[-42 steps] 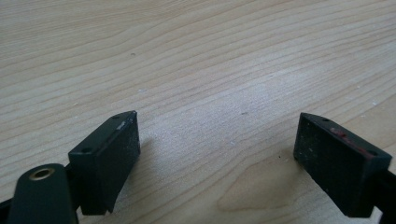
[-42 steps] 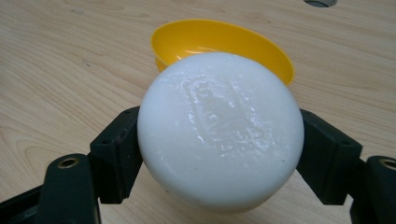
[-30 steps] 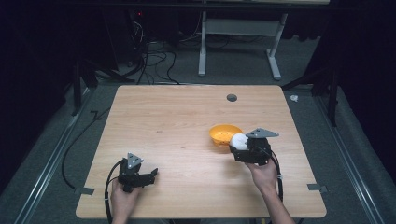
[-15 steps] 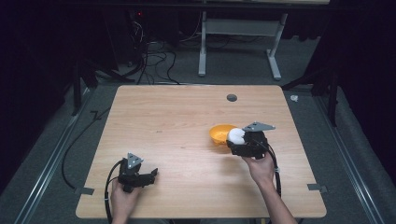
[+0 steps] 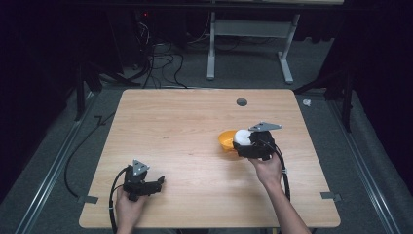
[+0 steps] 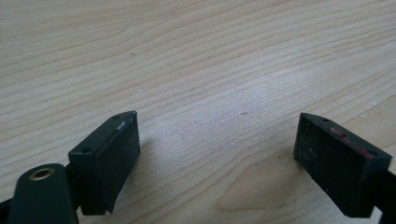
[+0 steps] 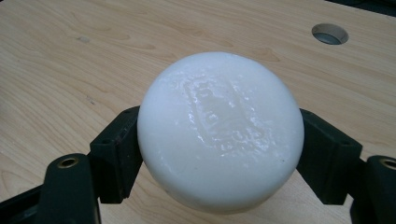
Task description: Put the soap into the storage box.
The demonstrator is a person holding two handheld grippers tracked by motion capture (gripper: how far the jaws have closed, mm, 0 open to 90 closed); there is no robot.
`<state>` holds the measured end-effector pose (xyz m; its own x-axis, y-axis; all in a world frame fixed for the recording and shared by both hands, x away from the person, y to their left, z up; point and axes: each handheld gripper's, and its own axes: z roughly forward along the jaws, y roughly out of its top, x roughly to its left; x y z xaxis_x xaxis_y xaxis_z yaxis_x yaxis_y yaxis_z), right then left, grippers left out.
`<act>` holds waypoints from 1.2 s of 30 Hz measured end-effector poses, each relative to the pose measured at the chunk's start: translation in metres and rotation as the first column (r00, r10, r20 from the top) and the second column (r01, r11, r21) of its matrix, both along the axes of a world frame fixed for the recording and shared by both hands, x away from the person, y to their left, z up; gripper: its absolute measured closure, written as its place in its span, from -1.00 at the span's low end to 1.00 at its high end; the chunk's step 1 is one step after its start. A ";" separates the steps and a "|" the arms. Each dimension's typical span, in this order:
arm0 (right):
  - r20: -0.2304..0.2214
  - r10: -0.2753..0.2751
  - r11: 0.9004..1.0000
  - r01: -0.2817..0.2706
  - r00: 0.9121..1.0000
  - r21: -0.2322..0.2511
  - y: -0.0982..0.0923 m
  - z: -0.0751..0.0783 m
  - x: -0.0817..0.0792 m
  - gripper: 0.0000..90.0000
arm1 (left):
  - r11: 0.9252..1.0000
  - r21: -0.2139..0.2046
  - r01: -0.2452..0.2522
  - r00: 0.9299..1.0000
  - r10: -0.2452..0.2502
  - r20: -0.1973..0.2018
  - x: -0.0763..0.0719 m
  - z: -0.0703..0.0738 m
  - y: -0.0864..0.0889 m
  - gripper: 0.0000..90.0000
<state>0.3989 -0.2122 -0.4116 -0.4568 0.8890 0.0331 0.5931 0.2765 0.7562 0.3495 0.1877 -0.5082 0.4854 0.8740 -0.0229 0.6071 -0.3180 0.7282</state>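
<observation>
Right gripper (image 5: pixel 242 142) clamped on white puck (image 7: pixel 219 128), now shifted slightly left and away from a second ago, puck held over rim of orange bowl (image 5: pixel 225 141) at table's (image 5: pixel 185 126) right-centre. Left gripper (image 6: pixel 217 154) spread wide over bare wood, unmoved near front left edge.

Matt pale wood-grain table (image 5: pixel 185 126); glossy, smooth white soap-like puck (image 7: pixel 219 128).

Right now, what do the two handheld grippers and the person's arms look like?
Both the left gripper and right gripper are black, each topped by a grey three-cornered plate and trailing a black cable. The jaws are blocky black pads with brass-coloured pivot holes. The forearms are bare, no sleeves.
</observation>
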 end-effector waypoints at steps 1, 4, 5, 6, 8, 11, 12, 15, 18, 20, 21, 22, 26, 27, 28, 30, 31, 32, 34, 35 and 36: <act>0.000 0.001 1.000 -0.001 1.000 0.000 0.000 0.000 0.002 -0.44 | 1.000 0.000 0.000 1.000 0.000 -0.002 0.000 0.000 0.000 -0.67; -0.004 -0.005 1.000 0.005 1.000 0.005 0.002 0.000 0.008 -0.44 | 1.000 0.000 0.000 1.000 0.000 -0.002 0.000 0.000 0.000 -0.67; -0.004 -0.005 1.000 0.005 1.000 0.005 0.002 0.000 0.008 -0.44 | 1.000 0.000 0.000 1.000 0.000 -0.002 0.000 0.000 0.000 -0.67; -0.006 -0.005 1.000 0.005 1.000 0.002 0.003 0.000 0.010 -0.44 | 1.000 0.001 0.000 1.000 0.000 -0.001 0.000 0.000 0.000 -0.67; -0.013 -0.008 1.000 0.008 1.000 0.001 0.004 -0.001 0.013 -0.44 | 1.000 0.001 0.001 1.000 -0.001 -0.001 0.000 0.000 0.000 -0.67; -0.017 -0.008 1.000 0.008 1.000 0.000 0.006 -0.003 0.018 -0.44 | 1.000 0.001 0.001 1.000 -0.001 -0.002 0.000 0.000 0.000 -0.67; -0.019 -0.008 1.000 0.008 1.000 -0.001 0.006 -0.004 0.019 -0.44 | 1.000 0.000 0.000 1.000 0.000 0.000 0.000 0.000 0.000 -0.67; -0.030 -0.013 1.000 0.012 0.999 -0.010 0.007 -0.008 0.023 -0.44 | 1.000 -0.001 0.000 1.000 0.000 -0.002 0.000 0.000 0.000 -0.67; -0.038 -0.024 1.000 0.023 0.999 -0.013 0.007 -0.013 0.027 -0.44 | 1.000 -0.001 0.000 1.000 0.000 -0.002 0.000 0.000 0.000 -0.67; -0.041 -0.030 0.999 0.029 0.999 -0.016 0.008 -0.015 0.029 -0.44 | 1.000 -0.001 0.000 1.000 0.000 -0.002 0.000 0.000 0.000 -0.67; -0.044 -0.031 0.999 0.030 0.999 -0.016 0.008 -0.015 0.030 -0.44 | 1.000 -0.001 0.000 1.000 0.000 -0.003 0.000 0.000 0.000 -0.67; -0.048 -0.033 0.999 0.032 0.998 -0.019 0.009 -0.016 0.031 -0.44 | 1.000 -0.001 0.000 1.000 0.000 -0.003 0.000 0.000 0.000 -0.67; -0.057 -0.041 0.999 0.040 0.998 -0.026 0.010 -0.020 0.035 -0.44 | 1.000 -0.001 0.000 1.000 0.000 -0.003 0.000 0.000 0.000 -0.67; -0.057 -0.045 0.999 0.043 0.997 -0.024 0.011 -0.021 0.036 -0.44 | 1.000 -0.001 0.000 1.000 0.000 -0.003 0.000 0.000 0.000 -0.67; -0.060 -0.046 0.999 0.045 0.997 -0.027 0.011 -0.022 0.037 -0.44 | 1.000 -0.001 0.000 1.000 0.000 -0.003 0.000 0.000 0.000 -0.67; -0.064 -0.052 0.998 0.049 0.997 -0.034 0.012 -0.024 0.039 -0.44 | 1.000 -0.001 0.000 1.000 0.000 -0.003 0.000 0.000 0.000 -0.67; -0.064 -0.052 0.998 0.049 0.997 -0.034 0.012 -0.024 0.039 -0.44 | 1.000 -0.001 0.000 1.000 0.000 -0.003 0.000 0.000 0.000 -0.67; -0.067 -0.054 0.998 0.052 0.996 -0.034 0.012 -0.025 0.040 -0.44 | 1.000 -0.001 0.000 1.000 0.000 -0.002 0.000 0.000 0.000 -0.67; -0.072 -0.058 0.998 0.056 0.996 -0.036 0.013 -0.027 0.041 -0.44 | 1.000 -0.001 0.000 1.000 0.000 -0.003 0.000 0.000 0.000 -0.67; -0.074 -0.060 0.998 0.057 0.995 -0.036 0.013 -0.028 0.041 -0.44 | 1.000 -0.001 0.000 1.000 0.000 -0.003 0.000 0.000 0.000 -0.67; -0.078 -0.060 0.998 0.057 0.995 -0.040 0.013 -0.029 0.042 -0.44 | 1.000 -0.001 0.000 1.000 0.000 -0.003 0.000 0.000 0.000 -0.67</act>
